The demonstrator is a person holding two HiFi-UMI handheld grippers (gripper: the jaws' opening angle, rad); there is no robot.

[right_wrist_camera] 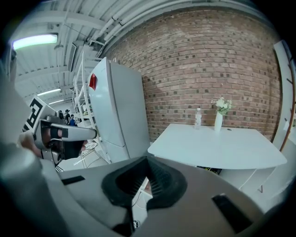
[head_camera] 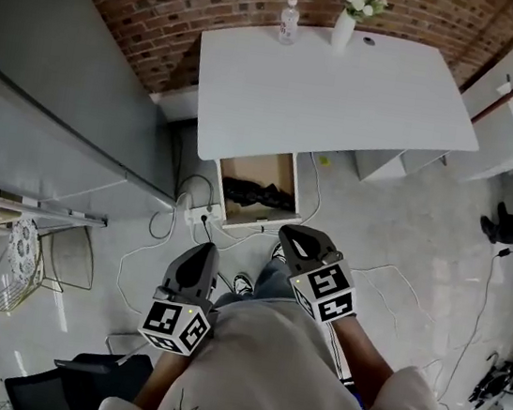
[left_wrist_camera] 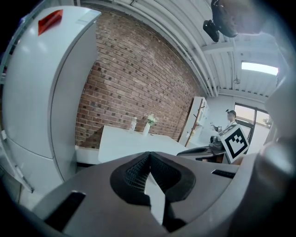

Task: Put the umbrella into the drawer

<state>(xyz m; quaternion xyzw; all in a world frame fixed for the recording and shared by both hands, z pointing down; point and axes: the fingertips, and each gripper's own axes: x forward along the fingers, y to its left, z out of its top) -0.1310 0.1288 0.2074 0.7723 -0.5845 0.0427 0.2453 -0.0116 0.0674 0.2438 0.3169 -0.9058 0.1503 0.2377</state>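
Your left gripper (left_wrist_camera: 149, 156) and right gripper (right_wrist_camera: 147, 159) are both pressed together, empty. Ahead of and below them, a dark bundle, probably the umbrella (head_camera: 258, 193), lies inside the open drawer (head_camera: 251, 165) under the white table (head_camera: 339, 88).

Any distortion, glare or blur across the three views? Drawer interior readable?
Head view: fisheye bows the table edges; the open drawer is shaded, yet the dark umbrella inside reads. Left gripper view: black vignetted corners, ceiling light blown out, right edge smeared. Right gripper view: same vignette, strip light glaring upper left, left edge blurred.
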